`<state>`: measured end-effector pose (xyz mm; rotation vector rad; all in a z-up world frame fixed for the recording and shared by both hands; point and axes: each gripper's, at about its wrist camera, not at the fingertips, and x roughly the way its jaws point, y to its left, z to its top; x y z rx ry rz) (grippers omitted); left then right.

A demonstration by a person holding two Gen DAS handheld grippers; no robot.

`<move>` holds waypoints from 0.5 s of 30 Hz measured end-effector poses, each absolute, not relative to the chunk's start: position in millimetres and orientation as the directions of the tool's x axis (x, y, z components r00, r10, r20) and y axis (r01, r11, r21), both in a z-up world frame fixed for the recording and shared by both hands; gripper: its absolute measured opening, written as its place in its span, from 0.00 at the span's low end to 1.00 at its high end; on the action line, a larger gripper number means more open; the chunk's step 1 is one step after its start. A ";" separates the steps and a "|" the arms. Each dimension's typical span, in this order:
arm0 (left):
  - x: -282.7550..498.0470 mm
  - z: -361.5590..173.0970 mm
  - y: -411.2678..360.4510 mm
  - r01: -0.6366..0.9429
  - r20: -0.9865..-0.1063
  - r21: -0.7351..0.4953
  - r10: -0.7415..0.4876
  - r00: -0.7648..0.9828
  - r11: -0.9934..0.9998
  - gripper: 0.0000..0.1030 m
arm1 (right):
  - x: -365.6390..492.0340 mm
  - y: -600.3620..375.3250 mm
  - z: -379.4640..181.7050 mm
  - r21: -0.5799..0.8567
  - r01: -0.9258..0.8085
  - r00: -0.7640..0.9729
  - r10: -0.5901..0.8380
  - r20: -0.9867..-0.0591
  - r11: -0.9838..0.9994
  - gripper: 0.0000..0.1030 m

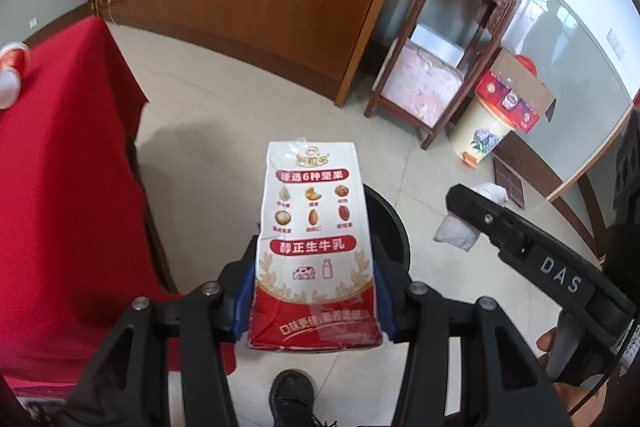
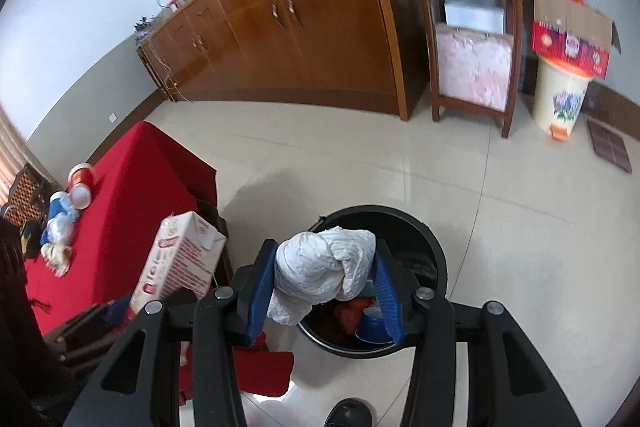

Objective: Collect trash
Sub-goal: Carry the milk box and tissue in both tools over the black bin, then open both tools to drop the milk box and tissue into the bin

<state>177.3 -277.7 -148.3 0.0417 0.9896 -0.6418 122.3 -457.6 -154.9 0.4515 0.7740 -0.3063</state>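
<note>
The left gripper (image 1: 316, 291), black-framed with blue pads, is clamped on a tall white-and-red paper milk carton (image 1: 316, 247) printed with pictures of nuts; the pads press its two narrow sides near the bottom, and the carton stands along the fingers, pointing away from the camera. Behind the carton's right edge shows part of the round black plastic trash bin (image 1: 394, 227), which stands on the pale tiled floor (image 1: 224, 115).

The right gripper (image 2: 326, 279), of the same build, is closed on a crumpled white wad of tissue or plastic (image 2: 324, 271), squeezed between both blue pads. The wad hangs over the near left rim of the trash bin (image 2: 434, 251), whose mouth is open; inside lie something red and a blue cup-like item, hard to make out further. In the left wrist view the right gripper appears at the right as a black bar lettered "DAS", with the wad just beyond its tip.

To the left of the bin stands a table under a red cloth (image 2: 132, 187). On the cloth rest red-and-white paper cups (image 2: 82, 183), a blue-and-white crumpled bundle (image 2: 60, 223) and a small beige scrap. A black shoe (image 1: 292, 399) shows on the floor below the grippers.

Farther off, a long brown wooden cabinet (image 2: 304, 35) lines the wall, with a dark carved wooden stand (image 2: 472, 27) beside it and a cream flowered pedal bin (image 2: 562, 99) bearing a red cardboard box.
</note>
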 end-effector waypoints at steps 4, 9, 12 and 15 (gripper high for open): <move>188.8 -169.4 -296.6 0.521 -0.810 -0.254 -0.474 0.345 0.815 0.49 | 140.9 -480.2 -182.2 0.298 0.451 0.642 -0.074 -0.763 0.842 0.48; 201.1 -192.3 -317.6 0.524 -0.835 -0.253 -0.457 0.306 0.813 0.49 | 162.8 -504.5 -206.3 0.307 0.487 0.600 -0.058 -0.798 0.817 0.48; 207.8 -205.6 -322.9 0.521 -0.850 -0.266 -0.453 0.271 0.811 0.50 | 172.2 -515.1 -215.9 0.316 0.497 0.583 -0.042 -0.811 0.808 0.50; 214.4 -218.2 -328.2 0.522 -0.862 -0.281 -0.451 0.233 0.805 0.50 | 179.0 -524.1 -225.0 0.331 0.517 0.566 -0.026 -0.824 0.789 0.57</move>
